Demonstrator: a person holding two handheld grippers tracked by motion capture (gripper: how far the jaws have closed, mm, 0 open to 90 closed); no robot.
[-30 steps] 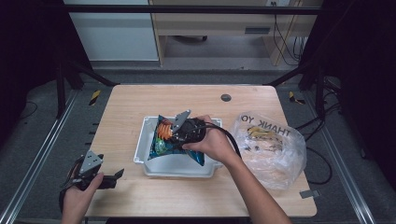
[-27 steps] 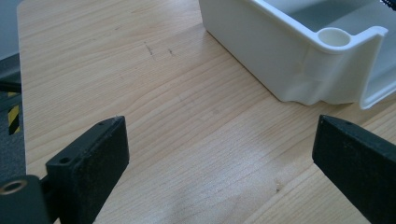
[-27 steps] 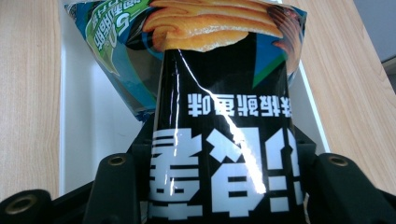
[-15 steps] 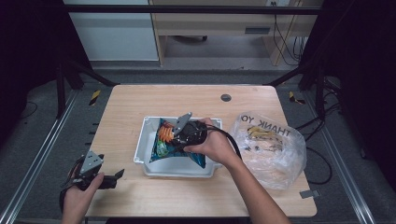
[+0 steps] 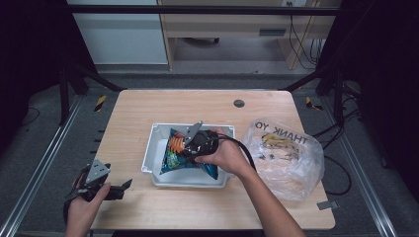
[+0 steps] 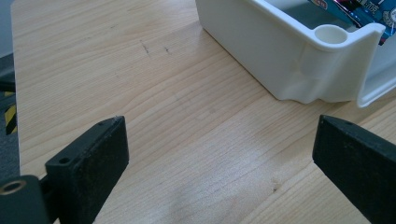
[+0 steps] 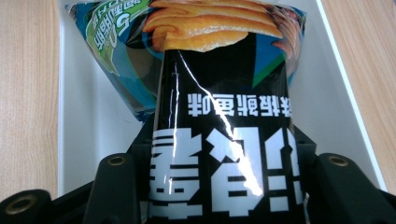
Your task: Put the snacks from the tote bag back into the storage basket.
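On the pale wooden table you have a white plastic bin at the middle and a crinkled clear plastic bag to its right. Your right gripper is clamped on the blue-and-black chip packet, holding it over the bin, likely to set it inside. Your left gripper rests near-left, its 2 jaws wide apart with nothing between them, clear of the work.

Snack bag: glossy blue and black packet, orange chips pictured | clamped between right gripper's jaws | over white bin, table centre, plastic bag at its 3 o'clock.
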